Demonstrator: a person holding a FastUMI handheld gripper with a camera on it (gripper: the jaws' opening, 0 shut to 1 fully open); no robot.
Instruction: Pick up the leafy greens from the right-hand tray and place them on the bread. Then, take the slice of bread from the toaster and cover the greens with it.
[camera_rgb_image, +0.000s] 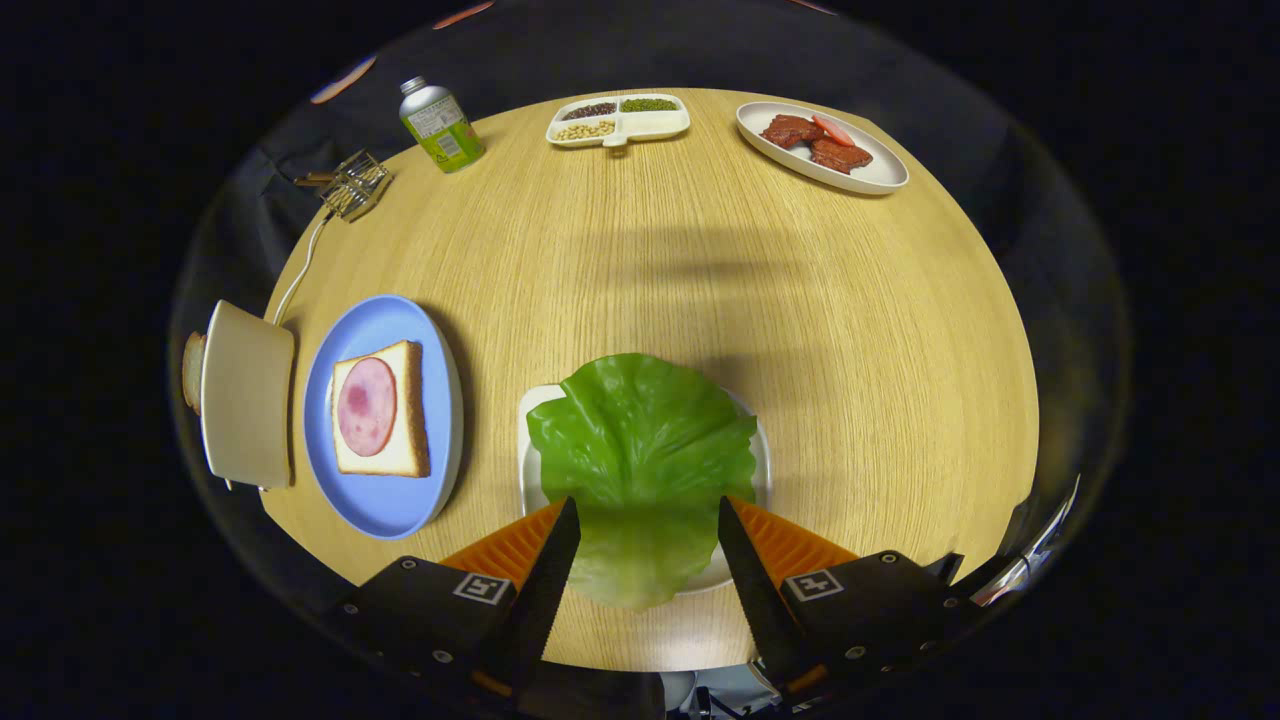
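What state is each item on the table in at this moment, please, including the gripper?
Gripper: open, fingers either side of the leaf, not pressing it.
Green lettuce leaf: lying flat on its white tray, overhanging the near edge.
Bread slice with ham: open-faced on the blue plate, no greens yet.
Cream toaster: one bread slice beside it.
Green metal bottle: capped, upright.
White divided dish: holds beans.

Green leaf (640, 450) flat on white tray (530, 440); ham-topped bread (380, 422) on blue plate (390, 505); toaster (247, 395) holding slice (192, 372)
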